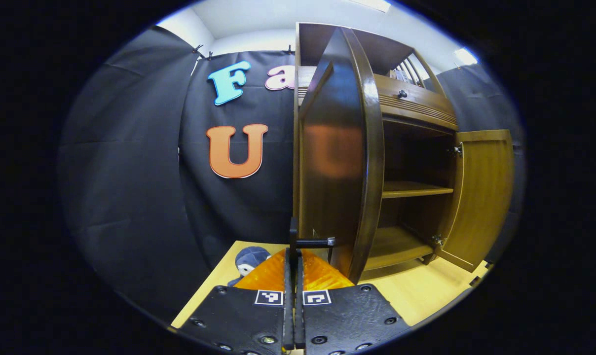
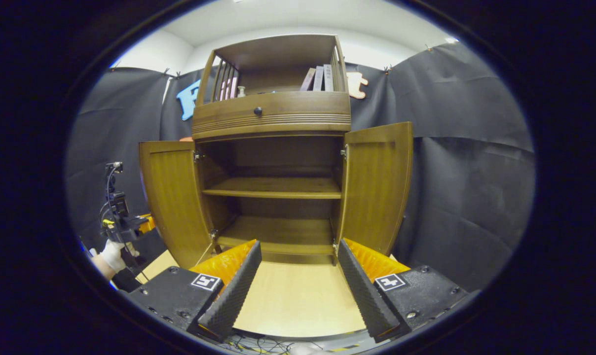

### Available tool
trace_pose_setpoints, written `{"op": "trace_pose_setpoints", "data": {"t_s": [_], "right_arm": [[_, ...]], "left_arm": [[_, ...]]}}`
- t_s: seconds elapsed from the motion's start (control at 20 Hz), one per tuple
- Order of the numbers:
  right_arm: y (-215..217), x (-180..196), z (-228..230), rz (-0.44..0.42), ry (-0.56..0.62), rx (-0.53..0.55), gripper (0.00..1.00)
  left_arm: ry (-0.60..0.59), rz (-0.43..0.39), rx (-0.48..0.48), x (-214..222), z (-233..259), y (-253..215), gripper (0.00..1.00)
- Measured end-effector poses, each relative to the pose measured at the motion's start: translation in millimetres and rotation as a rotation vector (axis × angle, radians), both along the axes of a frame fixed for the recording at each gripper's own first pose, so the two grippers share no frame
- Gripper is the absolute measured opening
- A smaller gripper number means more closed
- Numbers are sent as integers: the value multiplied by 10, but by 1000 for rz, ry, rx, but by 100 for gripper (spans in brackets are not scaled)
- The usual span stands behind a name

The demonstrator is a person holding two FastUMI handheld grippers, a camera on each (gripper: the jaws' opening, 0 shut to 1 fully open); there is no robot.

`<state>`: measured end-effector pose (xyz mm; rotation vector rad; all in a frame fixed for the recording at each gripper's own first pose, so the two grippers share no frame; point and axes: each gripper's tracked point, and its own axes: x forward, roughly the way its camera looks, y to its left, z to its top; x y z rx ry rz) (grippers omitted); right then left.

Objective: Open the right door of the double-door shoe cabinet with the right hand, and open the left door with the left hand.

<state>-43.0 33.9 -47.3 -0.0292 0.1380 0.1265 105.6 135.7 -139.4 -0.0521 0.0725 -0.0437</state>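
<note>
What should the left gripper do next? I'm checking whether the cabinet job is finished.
Probably open the left gripper and draw it back. Its fingers are closed on the left door's handle, and the left door already stands swung wide, like the right door. The right gripper is open, clear of the cabinet. Nothing seems left to pull.

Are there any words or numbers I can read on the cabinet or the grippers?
No words or numbers can be read.
Square marks on the left gripper, shut on the door handle, and the right gripper: patterns, not letters.
Books on the cabinet top shelf: spines too small to read.
</note>
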Motion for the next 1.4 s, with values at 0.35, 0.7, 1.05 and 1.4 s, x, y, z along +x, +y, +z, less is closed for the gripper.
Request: {"op": "trace_pose_setpoints", "data": {"t_s": [0.35,0.7,1.05,1.4], "right_arm": [[54,80,-58,7,23,-4,98],[120,101,-138,20,46,5,99],[151,74,-129,23,42,0,100],[135,76,-99,12,26,-3,99]], "left_arm": [[-23,-99,-4,32,-20,276,0],[-24,-191,-12,77,-35,437,0],[-23,-220,1,82,-52,441,0],[-1,-114,23,-26,-68,684,71]]}}
